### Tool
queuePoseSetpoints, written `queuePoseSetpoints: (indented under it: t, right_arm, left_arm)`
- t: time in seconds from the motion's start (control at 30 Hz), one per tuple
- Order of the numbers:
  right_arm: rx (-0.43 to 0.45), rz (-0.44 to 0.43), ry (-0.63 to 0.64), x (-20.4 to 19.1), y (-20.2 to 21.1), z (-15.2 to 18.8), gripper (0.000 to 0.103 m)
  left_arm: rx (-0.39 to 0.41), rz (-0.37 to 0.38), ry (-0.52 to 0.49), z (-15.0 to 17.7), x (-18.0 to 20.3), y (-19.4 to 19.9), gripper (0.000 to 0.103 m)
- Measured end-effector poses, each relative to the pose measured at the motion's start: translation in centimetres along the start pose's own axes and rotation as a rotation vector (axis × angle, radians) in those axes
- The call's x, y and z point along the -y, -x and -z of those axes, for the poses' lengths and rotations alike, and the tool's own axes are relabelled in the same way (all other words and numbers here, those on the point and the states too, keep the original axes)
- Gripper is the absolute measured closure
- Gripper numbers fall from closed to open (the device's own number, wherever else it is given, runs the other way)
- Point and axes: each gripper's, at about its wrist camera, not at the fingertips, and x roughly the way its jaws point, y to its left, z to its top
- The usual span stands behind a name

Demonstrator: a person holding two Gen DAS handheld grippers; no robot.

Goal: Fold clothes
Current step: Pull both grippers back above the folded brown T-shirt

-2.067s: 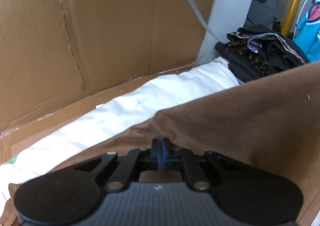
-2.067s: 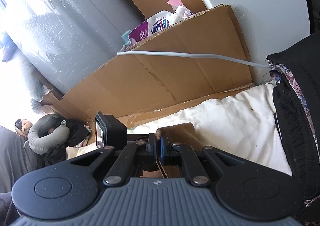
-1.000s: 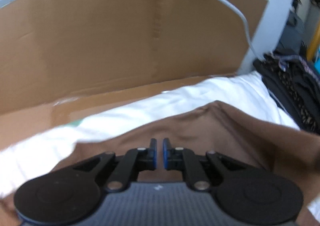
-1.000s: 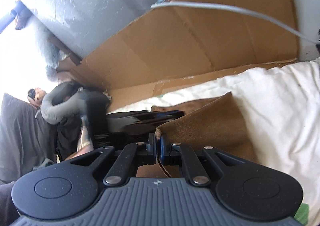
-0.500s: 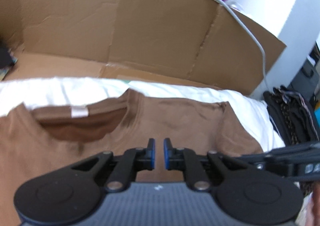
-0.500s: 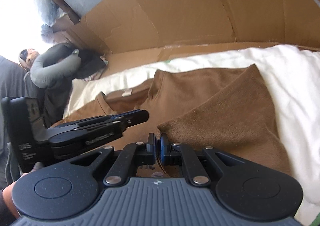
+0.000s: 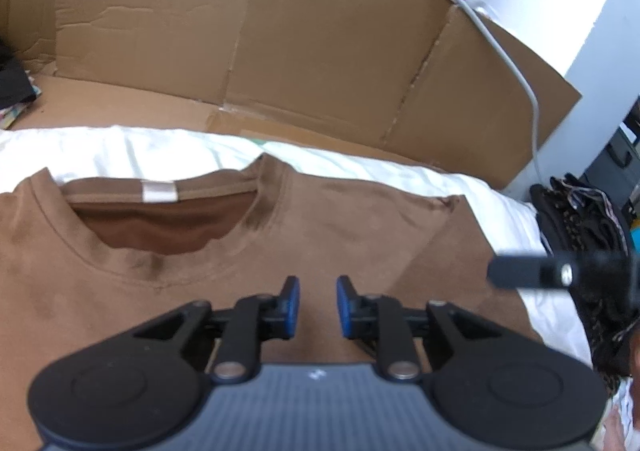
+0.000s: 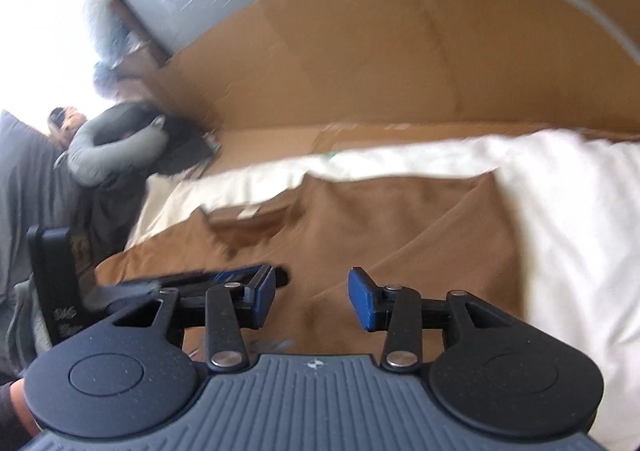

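A brown t-shirt [image 7: 340,227] lies flat on a white sheet [image 7: 120,147], collar and white neck label [image 7: 159,192] toward the far side. Its right sleeve is folded in over the body. My left gripper [image 7: 317,301] is open and empty just above the chest area. My right gripper [image 8: 311,293] is open and empty above the folded sleeve of the shirt [image 8: 400,219]. The right gripper's finger [image 7: 532,273] shows at the right of the left wrist view, and the left gripper [image 8: 168,283] shows at the left of the right wrist view.
A cardboard wall [image 7: 280,35] stands behind the sheet, with a grey cable [image 7: 516,63] hanging over it. A pile of dark clothes [image 7: 588,227] sits at the right. A grey neck pillow [image 8: 116,147] and dark bedding lie at the far left.
My left gripper let go of the shirt and drew back, opening wider. My right gripper laid the sleeve over the shirt's body and opened, releasing it.
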Motion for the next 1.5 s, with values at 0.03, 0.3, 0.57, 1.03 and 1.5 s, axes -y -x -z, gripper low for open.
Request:
queuePoseSetpoints:
  t: [0.03, 0.3, 0.57, 1.03, 1.5]
  right_arm:
    - [0.007, 0.019, -0.009, 0.6, 0.2, -0.2, 0.055]
    - [0.038, 0.149, -0.002, 4.2, 0.7, -0.4, 0.056]
    - [0.039, 0.254, 0.013, 6.1, 0.1, -0.7, 0.068]
    - [-0.007, 0.312, -0.009, 8.7, -4.0, -3.7, 0.068]
    - [-0.030, 0.353, 0.094, 7.1, -6.6, -4.5, 0.068]
  left_arm:
    - [-0.002, 0.008, -0.001, 0.1, 0.2, 0.0, 0.082]
    - [-0.044, 0.045, 0.036, 0.8, 1.3, -1.0, 0.071]
    - [-0.058, 0.027, 0.088, 2.5, 1.7, -2.1, 0.087]
    - [-0.047, 0.037, 0.145, 2.1, 0.4, -1.1, 0.100]
    - [-0.048, 0.033, 0.144, 1.9, 0.1, -0.9, 0.100]
